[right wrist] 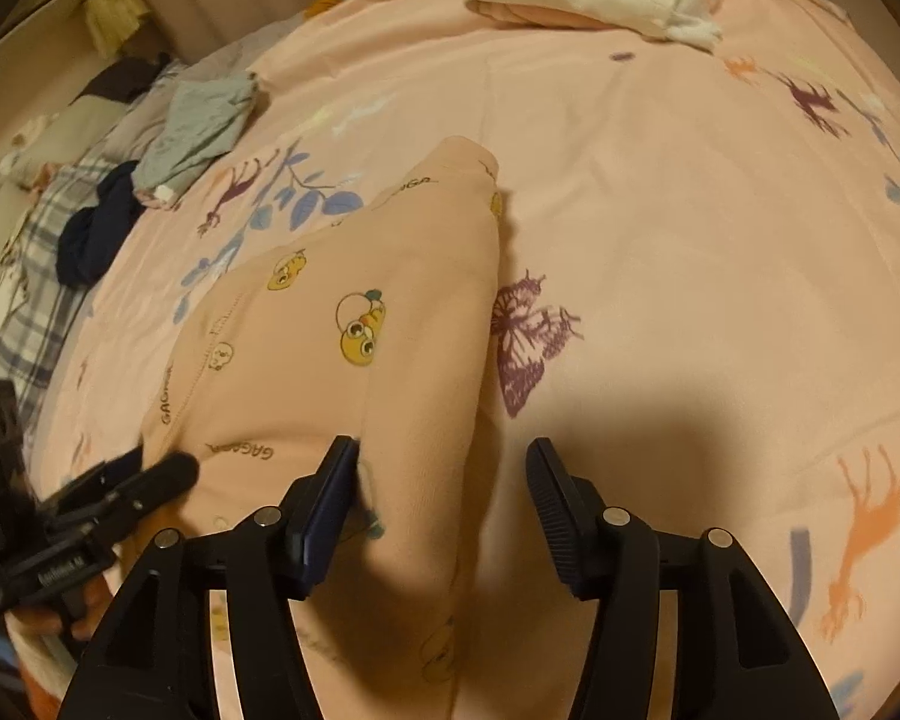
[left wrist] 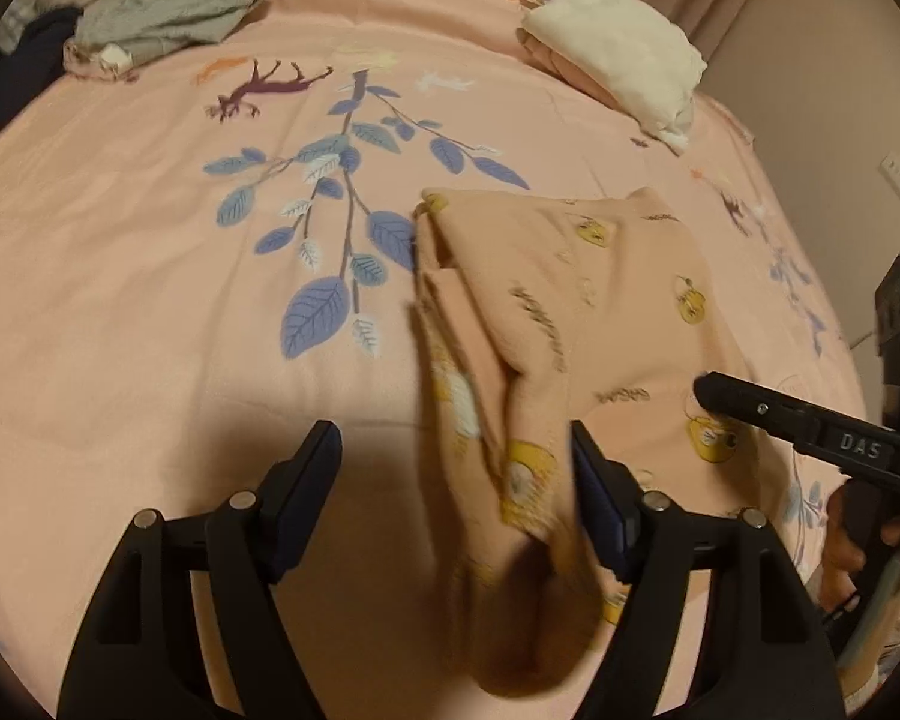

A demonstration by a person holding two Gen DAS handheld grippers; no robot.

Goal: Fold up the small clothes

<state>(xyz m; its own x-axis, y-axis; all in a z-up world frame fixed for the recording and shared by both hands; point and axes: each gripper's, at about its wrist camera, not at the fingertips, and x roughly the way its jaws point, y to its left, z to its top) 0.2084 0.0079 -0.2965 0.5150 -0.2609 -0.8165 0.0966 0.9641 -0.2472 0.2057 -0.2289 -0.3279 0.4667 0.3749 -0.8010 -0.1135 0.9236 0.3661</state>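
The pink printed garment [left wrist: 546, 324], lying half-folded at centre right on the bedsheet [left wrist: 150, 312], looks light, soft and floppy, best pinched at a folded edge, while the left gripper [left wrist: 456, 450] and right gripper [right wrist: 441, 462] both stand released

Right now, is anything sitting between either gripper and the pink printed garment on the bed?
Nothing visible is. The pink garment lies directly between the open left gripper fingers, and the open right gripper straddles its folded edge; other clothes lie far off.
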